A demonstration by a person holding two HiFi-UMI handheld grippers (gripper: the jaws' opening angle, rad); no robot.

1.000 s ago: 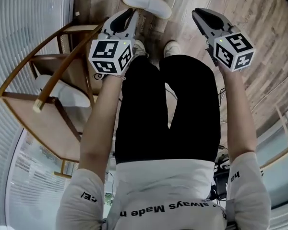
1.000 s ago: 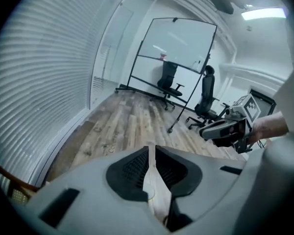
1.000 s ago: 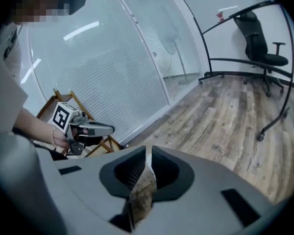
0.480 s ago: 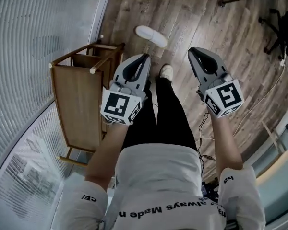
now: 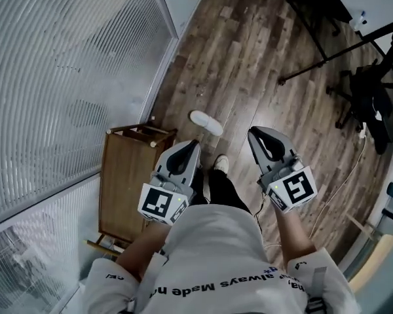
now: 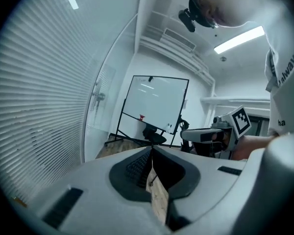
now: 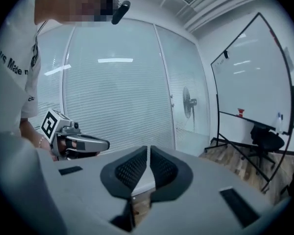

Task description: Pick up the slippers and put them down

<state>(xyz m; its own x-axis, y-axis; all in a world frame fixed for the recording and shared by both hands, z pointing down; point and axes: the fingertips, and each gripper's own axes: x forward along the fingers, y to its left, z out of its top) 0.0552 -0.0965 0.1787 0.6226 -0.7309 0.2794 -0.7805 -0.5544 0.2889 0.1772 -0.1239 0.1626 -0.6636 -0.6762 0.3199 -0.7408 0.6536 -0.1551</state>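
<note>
The wood-plank floor (image 5: pixel 249 57) is filling most of the head view. A wooden rack (image 5: pixel 126 175) is standing against the blind-covered glass wall (image 5: pixel 65 77). The left tool (image 5: pixel 192 147) and right tool (image 5: pixel 255 135) are hovering side by side well above the floor, both clenched and gripping nothing. One white slipper (image 5: pixel 206 123) is lying on the floor near the rack's far corner.
</note>
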